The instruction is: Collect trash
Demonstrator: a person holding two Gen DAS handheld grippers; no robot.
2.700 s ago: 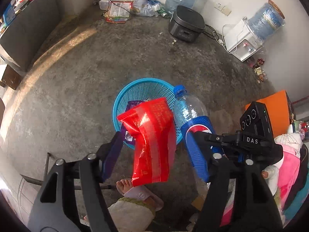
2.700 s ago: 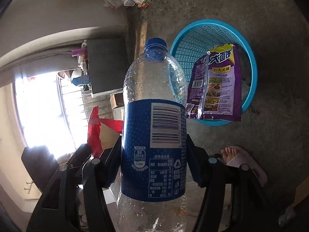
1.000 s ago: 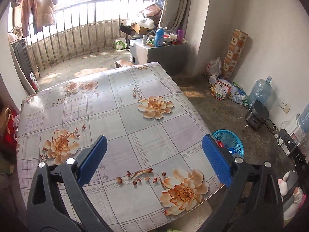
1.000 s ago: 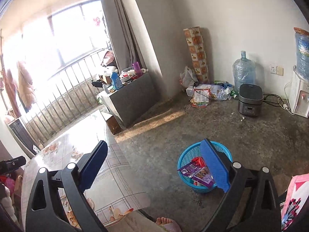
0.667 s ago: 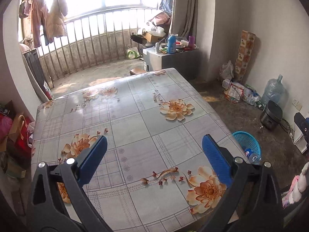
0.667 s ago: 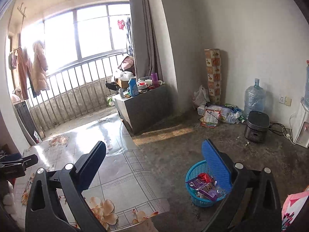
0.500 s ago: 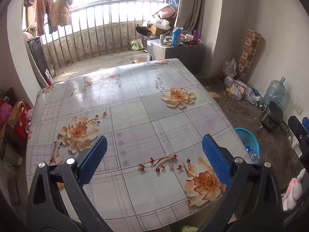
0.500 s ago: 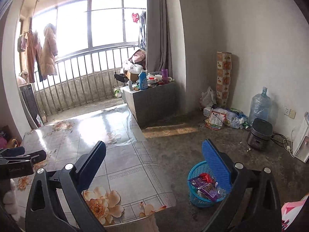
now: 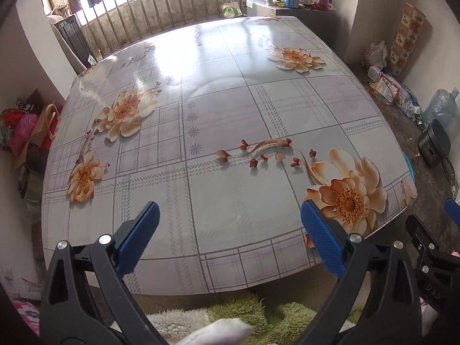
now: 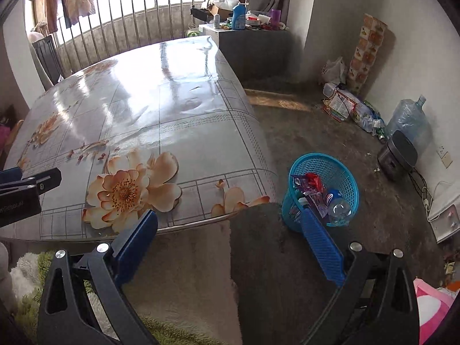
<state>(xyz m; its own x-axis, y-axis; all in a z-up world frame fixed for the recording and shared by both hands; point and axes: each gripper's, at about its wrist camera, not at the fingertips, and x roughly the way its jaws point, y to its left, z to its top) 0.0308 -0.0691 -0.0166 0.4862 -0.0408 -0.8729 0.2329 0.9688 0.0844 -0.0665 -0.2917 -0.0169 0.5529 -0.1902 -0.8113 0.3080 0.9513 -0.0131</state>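
The left gripper [image 9: 230, 227] hangs above the near edge of the table [image 9: 230, 109] with its blue pads spread wide and nothing between them; the flowered tablecloth under it carries no loose items in this view. The right gripper [image 10: 230, 235] is likewise released, its two blue fingers far apart and holding nothing, and it sits past the table's right corner, looking down at the concrete floor [image 10: 330, 132]. On that floor, just beside the table's corner, stands the blue basket [image 10: 342, 166], upright. Inside it lies the collected trash: a clear plastic bottle [image 10: 337, 205] with a blue label resting against the basket's near wall, a red wrapper [image 10: 313, 179] toward the back, and a purple packet [image 10: 314, 199] between them. The right gripper's right finger overlaps the basket's lower rim in the picture, though whether it touches cannot be told. From the left camera only a thin blue sliver of the basket shows beyond the table's right edge. Against the far wall sit a large water jug [image 10: 408, 120] and a dark cooker [image 10: 398, 152], well apart from the basket. Green fuzzy fabric [image 9: 253, 313] shows below the left gripper.
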